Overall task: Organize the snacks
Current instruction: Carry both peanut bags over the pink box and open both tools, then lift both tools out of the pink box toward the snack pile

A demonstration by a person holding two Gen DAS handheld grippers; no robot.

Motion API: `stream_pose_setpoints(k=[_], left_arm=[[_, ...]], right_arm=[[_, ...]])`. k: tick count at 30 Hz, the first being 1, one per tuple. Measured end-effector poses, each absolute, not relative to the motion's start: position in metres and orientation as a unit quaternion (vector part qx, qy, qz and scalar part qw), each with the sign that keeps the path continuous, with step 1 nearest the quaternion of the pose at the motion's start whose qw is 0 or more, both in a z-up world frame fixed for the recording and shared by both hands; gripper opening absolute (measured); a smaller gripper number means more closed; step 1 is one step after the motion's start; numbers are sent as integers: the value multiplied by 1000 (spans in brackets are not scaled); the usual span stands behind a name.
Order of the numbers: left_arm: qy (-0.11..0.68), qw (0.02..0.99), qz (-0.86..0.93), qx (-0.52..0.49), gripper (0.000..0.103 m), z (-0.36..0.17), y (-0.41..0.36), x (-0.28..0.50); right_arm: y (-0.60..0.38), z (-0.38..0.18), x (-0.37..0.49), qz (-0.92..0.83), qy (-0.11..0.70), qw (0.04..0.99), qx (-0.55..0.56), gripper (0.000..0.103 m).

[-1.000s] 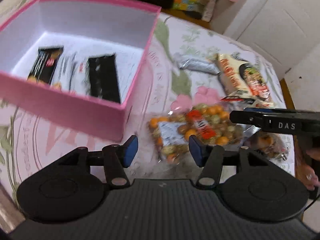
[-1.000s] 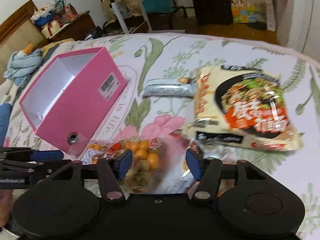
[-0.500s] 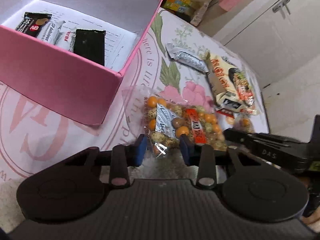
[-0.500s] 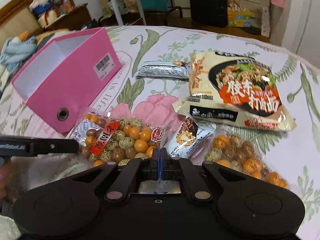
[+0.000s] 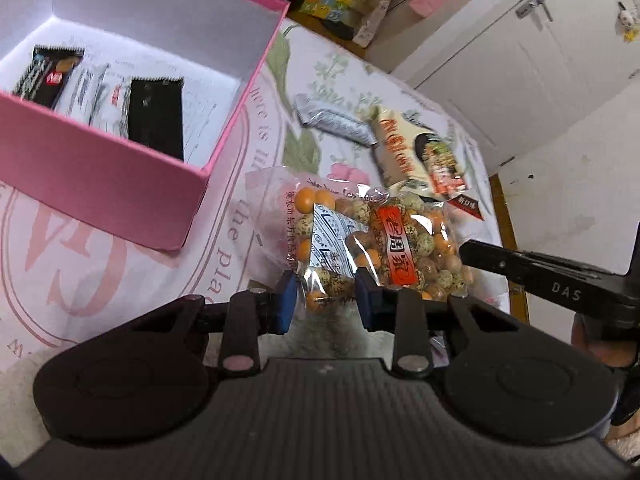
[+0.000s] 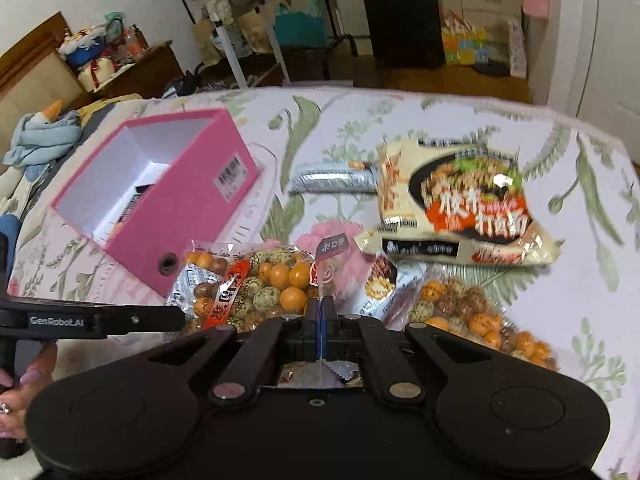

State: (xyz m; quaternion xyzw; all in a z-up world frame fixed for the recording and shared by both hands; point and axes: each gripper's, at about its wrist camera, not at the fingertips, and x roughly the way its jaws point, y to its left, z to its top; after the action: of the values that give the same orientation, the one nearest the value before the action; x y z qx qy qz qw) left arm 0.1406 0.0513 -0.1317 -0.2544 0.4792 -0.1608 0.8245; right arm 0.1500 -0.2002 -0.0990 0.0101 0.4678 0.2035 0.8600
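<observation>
Two grippers grip snacks: our left gripper (image 5: 326,294) fingers have just closed onto a peanut bag (image 5: 360,236), our right gripper (image 6: 320,312) fingers clamp a second bag's (image 6: 384,284) clear edge. Beyond, on the bed (image 6: 580,280), the pink box (image 5: 120,184) holds bars (image 5: 156,116).

A floral bedspread (image 6: 500,128) carries a pink box (image 6: 188,216), noodle packet (image 6: 460,208), silver bar (image 6: 332,178).

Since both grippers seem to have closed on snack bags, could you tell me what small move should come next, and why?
Probably lift the left gripper, whose jaws have just been closing on the nut bag, and carry it towards the pink box: the box stands open close by, with bars already inside.
</observation>
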Motion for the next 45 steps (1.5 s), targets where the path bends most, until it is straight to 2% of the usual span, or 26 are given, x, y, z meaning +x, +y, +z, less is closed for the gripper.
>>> stream_pose_setpoints(k=[9,17,24,35,39,40,41,45], left_arm=[[429,855,-166,-239,30,-65,84,124],[392,881,-112,-239,30,-30,155,130],[393,893,-57,-213,30,-37,195,167],[438,876,-18,-203,33,-95,223,235],[436,890,-4,-129,44,-101,211,235],[425,898,-7,-111,52,-100,207,231],[419,902,-9,-106,55,-97,204,226],[416,903,-27,-109,57,-85,196,213]], right_arm=[[-175,-37,134,226,435,871,-17,4],[-113,-7,164,287,394,873,-28,5],[-62,-38,202,311,420,853,-5,6],[-4,-97,237,263,453,851,-26,8],[2,-105,233,261,437,860,-44,16],[1,-103,230,268,431,861,-35,18],[-3,-100,227,269,426,863,-25,23],[-28,-75,208,280,403,871,2,37]])
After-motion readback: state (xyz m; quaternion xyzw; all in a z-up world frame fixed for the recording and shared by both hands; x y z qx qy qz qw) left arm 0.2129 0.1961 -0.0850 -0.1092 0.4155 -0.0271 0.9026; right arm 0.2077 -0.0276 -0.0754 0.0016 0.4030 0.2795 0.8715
